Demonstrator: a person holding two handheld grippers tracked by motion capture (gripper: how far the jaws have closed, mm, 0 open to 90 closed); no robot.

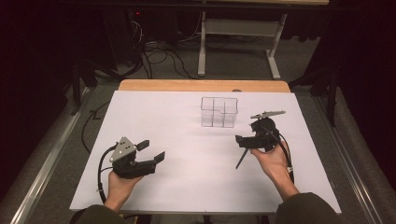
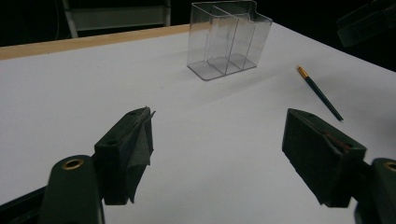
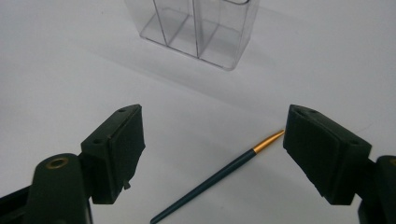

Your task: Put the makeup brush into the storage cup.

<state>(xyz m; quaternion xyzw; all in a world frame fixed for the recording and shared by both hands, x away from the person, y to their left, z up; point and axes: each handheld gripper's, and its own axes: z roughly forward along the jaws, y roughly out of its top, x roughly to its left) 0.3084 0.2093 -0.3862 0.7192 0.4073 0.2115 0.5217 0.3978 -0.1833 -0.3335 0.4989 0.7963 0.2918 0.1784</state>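
A dark paintbrush (image 3: 219, 175) with a gold ferrule lies flat on the white table sheet (image 1: 187, 154), beneath the spread jaws of the right gripper (image 3: 212, 149).

The brush rests loose, touched by neither jaw, its gold end pointing toward the clear plastic organizer (image 1: 219, 112) that stands upright farther back on the sheet, well apart from it; open sheet lies between the two. The left gripper (image 1: 152, 150), also held wide open and holding nothing, sits off at the person's left, well away from the brush. Behind the table's wooden edge (image 1: 201, 85), cables (image 1: 159, 58) trail across the floor.
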